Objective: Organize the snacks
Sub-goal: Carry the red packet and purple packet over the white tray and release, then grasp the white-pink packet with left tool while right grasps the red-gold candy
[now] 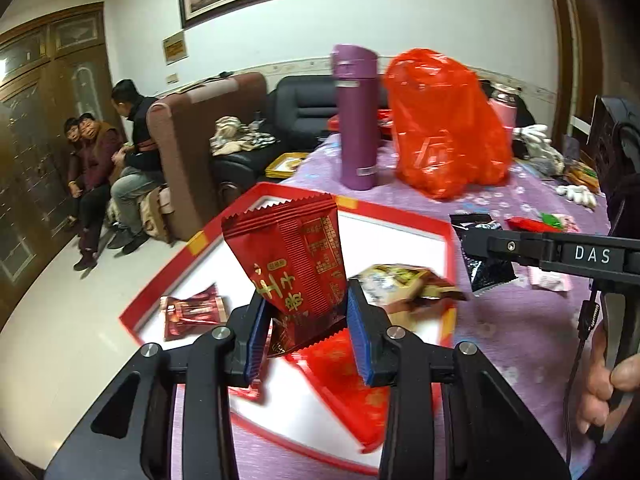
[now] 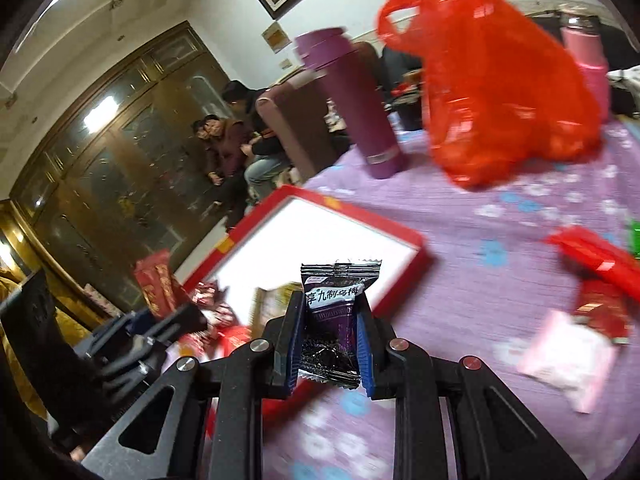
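Note:
My left gripper (image 1: 308,340) is shut on a dark red snack packet (image 1: 292,256) with gold characters, held upright above the red-rimmed white tray (image 1: 400,236). Inside the tray lie a small red-brown packet (image 1: 192,314) and a beige packet (image 1: 404,284). My right gripper (image 2: 328,344) is shut on a black and purple plum packet (image 2: 334,312), held over the purple cloth beside the tray (image 2: 404,276). From the left wrist view, the right gripper (image 1: 480,246) reaches in from the right with the black packet (image 1: 486,270) in it.
A purple flask (image 1: 356,120) and a red plastic bag (image 1: 444,124) stand at the back of the table. Loose packets, a red one (image 2: 596,256) and a pink one (image 2: 568,356), lie on the flowered cloth (image 2: 460,224). People sit by a sofa (image 1: 188,140) at the left.

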Tool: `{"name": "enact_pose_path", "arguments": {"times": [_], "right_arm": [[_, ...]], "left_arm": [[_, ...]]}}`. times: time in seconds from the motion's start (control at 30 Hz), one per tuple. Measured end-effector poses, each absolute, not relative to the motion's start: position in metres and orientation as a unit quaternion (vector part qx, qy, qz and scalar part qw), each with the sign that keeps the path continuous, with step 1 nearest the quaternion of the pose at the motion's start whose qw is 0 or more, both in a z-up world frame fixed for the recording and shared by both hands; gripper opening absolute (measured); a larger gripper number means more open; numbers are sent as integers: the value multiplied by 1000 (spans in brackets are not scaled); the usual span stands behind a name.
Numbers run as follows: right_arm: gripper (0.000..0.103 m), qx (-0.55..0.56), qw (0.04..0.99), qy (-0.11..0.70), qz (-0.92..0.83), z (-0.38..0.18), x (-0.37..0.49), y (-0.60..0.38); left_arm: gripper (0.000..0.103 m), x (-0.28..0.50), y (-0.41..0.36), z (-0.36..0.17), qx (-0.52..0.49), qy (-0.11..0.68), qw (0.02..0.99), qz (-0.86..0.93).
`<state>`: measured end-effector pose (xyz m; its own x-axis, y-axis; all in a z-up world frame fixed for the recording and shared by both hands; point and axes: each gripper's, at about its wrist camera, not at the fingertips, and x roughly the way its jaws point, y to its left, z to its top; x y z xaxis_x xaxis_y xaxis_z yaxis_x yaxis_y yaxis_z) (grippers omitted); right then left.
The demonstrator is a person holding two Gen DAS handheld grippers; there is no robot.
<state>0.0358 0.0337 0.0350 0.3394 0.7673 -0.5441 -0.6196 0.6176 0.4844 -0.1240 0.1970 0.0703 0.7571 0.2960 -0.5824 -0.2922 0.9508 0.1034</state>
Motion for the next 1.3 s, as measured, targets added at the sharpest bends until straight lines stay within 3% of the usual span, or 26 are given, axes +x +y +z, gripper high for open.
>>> {"name": "enact_pose_path", "arguments": {"times": [0.57,0.7,0.83,0.97,1.17,1.3], "right_arm": [[27,60,798,395,451,16,21,101],[41,64,802,383,454,22,18,92],[54,83,815,365,443,33,18,72],[56,94,828,360,421,41,24,41],[66,104,871,329,350,57,39,-45],[67,130,890,322,295,58,51,-117]], "left_arm": [[35,-109,230,47,10,336,918,209],[38,-112,230,48,23,333,912,240],[70,-116,226,56,50,318,906,276],[85,-127,207,73,83,274,913,293],[87,-131,166,88,86,248,939,224],[87,-123,138,82,86,269,943,175]]}}
